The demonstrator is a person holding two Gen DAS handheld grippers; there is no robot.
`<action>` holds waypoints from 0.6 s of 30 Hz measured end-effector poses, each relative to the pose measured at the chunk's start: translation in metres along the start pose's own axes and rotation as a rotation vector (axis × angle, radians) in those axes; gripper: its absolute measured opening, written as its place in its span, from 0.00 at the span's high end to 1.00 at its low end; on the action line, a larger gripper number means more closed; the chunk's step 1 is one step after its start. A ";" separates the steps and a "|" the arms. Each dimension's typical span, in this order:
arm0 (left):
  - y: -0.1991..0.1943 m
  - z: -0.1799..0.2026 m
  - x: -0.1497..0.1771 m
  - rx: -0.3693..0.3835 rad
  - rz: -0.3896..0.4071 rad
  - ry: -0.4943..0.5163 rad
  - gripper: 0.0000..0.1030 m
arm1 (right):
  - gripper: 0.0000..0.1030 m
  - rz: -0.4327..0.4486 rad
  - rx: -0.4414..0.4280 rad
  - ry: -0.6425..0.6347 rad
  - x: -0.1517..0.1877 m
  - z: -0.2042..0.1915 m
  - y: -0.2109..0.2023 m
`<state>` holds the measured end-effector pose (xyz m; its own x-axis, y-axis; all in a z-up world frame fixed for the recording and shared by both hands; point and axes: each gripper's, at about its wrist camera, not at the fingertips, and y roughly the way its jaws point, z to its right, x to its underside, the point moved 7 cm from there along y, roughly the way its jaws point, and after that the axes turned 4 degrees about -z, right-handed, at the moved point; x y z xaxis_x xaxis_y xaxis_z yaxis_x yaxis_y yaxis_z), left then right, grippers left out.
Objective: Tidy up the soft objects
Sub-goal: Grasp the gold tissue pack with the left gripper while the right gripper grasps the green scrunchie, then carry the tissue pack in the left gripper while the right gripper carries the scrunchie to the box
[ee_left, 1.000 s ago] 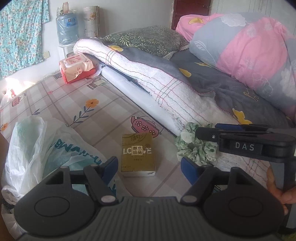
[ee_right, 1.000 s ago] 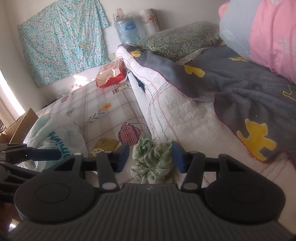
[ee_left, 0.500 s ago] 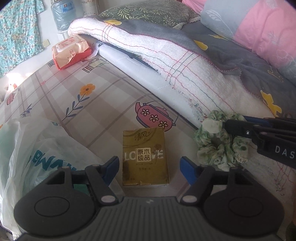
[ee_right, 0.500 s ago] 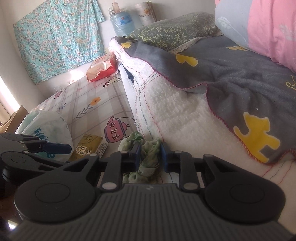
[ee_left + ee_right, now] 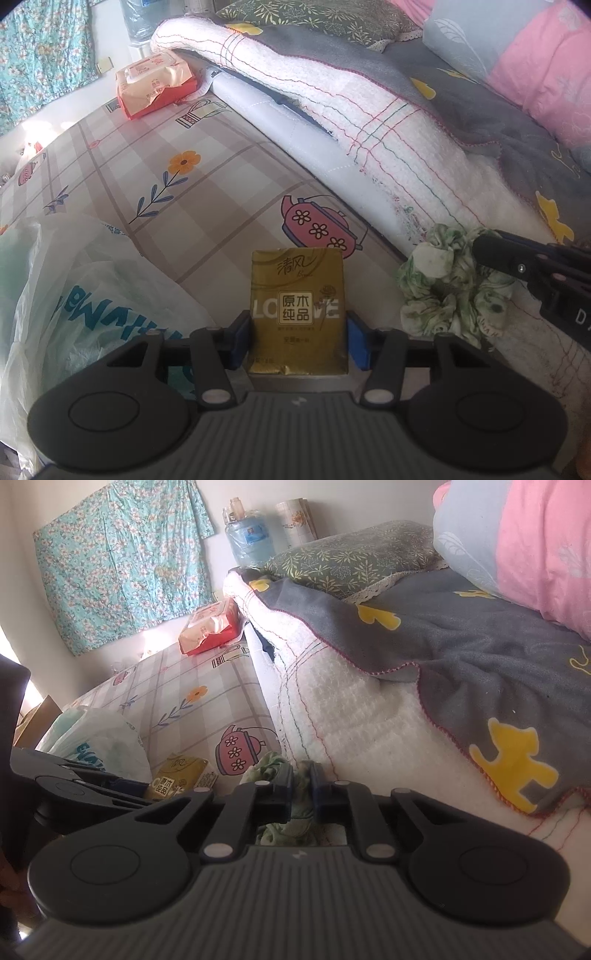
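Bed (image 5: 207, 192) — checked, printed sheet, carrying everything in play; folded quilt (image 5: 388, 122) running along its far side. Plastic bag (image 5: 74, 295) slumping at the near left edge, likely where the soft things are going.

Tissue pack (image 5: 298, 306) lying flat on the sheet, long axis pointing away from the camera. Judging it light, squashy under foil wrap and a bit slick — best taken across the short sides, mid-length. Left hand-held gripper (image 5: 298, 339) is pointing steeply down over it; its jaws have just been closing and the pads are now sitting against both long edges near the pack's near end, gripping it.

Scrunchie (image 5: 454, 280) resting at the foot of the quilt, just right of the pack. Judging it nearly weightless, limp, compressible; any bunched fold is serving as a hold. Right hand-held gripper (image 5: 303, 794) is coming in at a shallower tilt, jaws having just pinched together on a fold of it.
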<state>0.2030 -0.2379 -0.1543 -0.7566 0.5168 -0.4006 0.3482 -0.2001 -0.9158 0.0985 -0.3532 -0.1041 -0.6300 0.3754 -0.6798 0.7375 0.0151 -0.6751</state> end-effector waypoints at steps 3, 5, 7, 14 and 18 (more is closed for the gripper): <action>-0.019 0.003 0.000 0.006 0.043 -0.001 0.48 | 0.92 0.018 -0.016 0.010 -0.002 -0.002 -0.009; -0.032 0.004 0.000 0.005 0.070 -0.005 0.48 | 0.93 0.035 -0.024 0.011 -0.002 -0.006 -0.017; -0.045 0.003 0.001 0.009 0.097 -0.013 0.48 | 0.93 0.051 -0.031 0.009 -0.003 -0.010 -0.025; -0.101 -0.003 0.012 0.024 0.206 -0.045 0.48 | 0.93 0.135 -0.057 -0.015 -0.009 -0.028 -0.066; -0.138 -0.017 0.026 0.037 0.276 -0.089 0.48 | 0.93 0.170 -0.093 -0.037 -0.011 -0.046 -0.087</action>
<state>0.1450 -0.1824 -0.0381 -0.6823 0.3635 -0.6343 0.5288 -0.3537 -0.7715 0.0522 -0.3164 -0.0248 -0.5015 0.3459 -0.7930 0.8524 0.0406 -0.5213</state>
